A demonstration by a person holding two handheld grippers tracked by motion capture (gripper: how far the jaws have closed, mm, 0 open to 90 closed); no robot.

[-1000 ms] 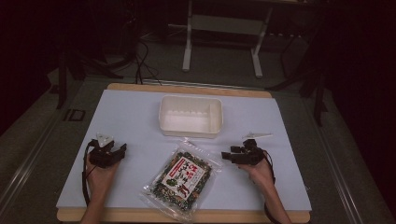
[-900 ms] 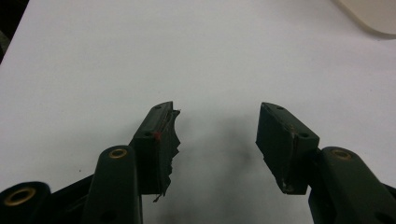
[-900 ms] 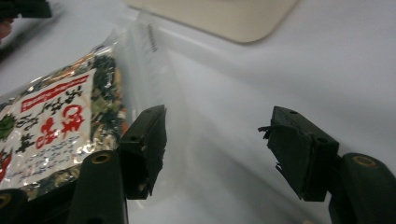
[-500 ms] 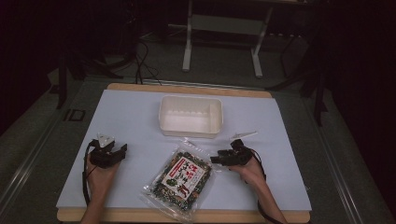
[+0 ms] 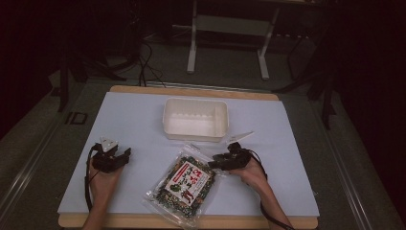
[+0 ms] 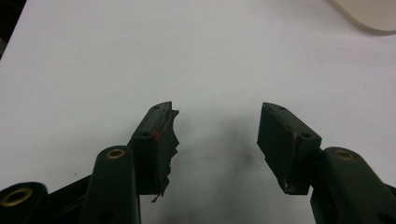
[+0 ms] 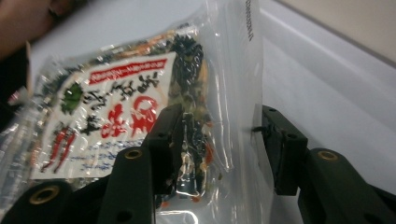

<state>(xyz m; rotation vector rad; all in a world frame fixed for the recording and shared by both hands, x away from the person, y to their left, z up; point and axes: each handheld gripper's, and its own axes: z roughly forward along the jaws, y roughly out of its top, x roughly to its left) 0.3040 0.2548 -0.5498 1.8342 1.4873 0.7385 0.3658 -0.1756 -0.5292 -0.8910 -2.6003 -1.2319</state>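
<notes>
Dark floor and metal stand legs lie beyond your desk (image 5: 143, 120), whose pale blue sheet covers a wooden top. Near the desk's front edge, about midway along it, lies the clear plastic snack bag with a red-and-white printed label and a dark mixed filling (image 5: 184, 184), flat and turned at a slant, one corner toward the front edge and the opposite one toward the tub.

Your right tongs (image 5: 215, 162) sit at that bag's right upper edge. In the right gripper view the bag (image 7: 140, 116) passes between the two black jaws: the left jaw lies against the filled part, while the right jaw stands just off the clear film, so the bag is between them but not pinched. Those jaws have just been closing and are now partly released, not clenched.

Your left tongs (image 5: 112, 158) rest near the desk's left edge, well apart from the bag. In the left gripper view the left tongs (image 6: 215, 135) are spread wide with nothing but bare sheet between them; the inner pad of one jaw looks frayed.

Behind the bag, toward the desk's back edge, stands a white rectangular plastic tub (image 5: 195, 119), open at the top. Just to its right front lies a small thin white strip (image 5: 239, 136); what it is cannot be told.
</notes>
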